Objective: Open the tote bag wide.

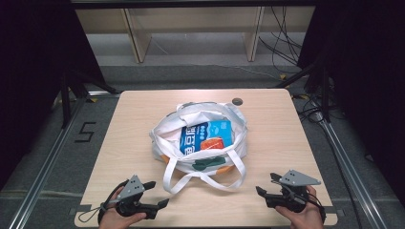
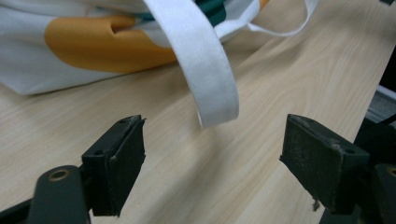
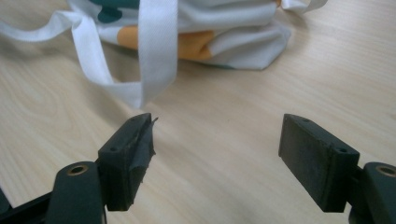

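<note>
A white cloth tote bag [image 1: 165,131] with orange and green print lies open in the middle of the wooden table [image 1: 277,124]. A blue and orange packet [image 1: 206,136] shows in its mouth. The bag's white straps [image 1: 184,179] loop toward the near edge. My left gripper [image 1: 159,194] rests at the near left, open and empty, with a strap end [image 2: 212,88] just beyond its jaws. At the near right my right gripper [image 1: 267,185] stands open and empty, a strap [image 3: 156,51] lying ahead of its left jaw.
Bare table lies on both sides of the bag. A small round hole [image 1: 237,101] sits at the table's far edge. Metal floor rails [image 1: 47,162] run along both sides, and wooden shelving [image 1: 191,28] stands behind.
</note>
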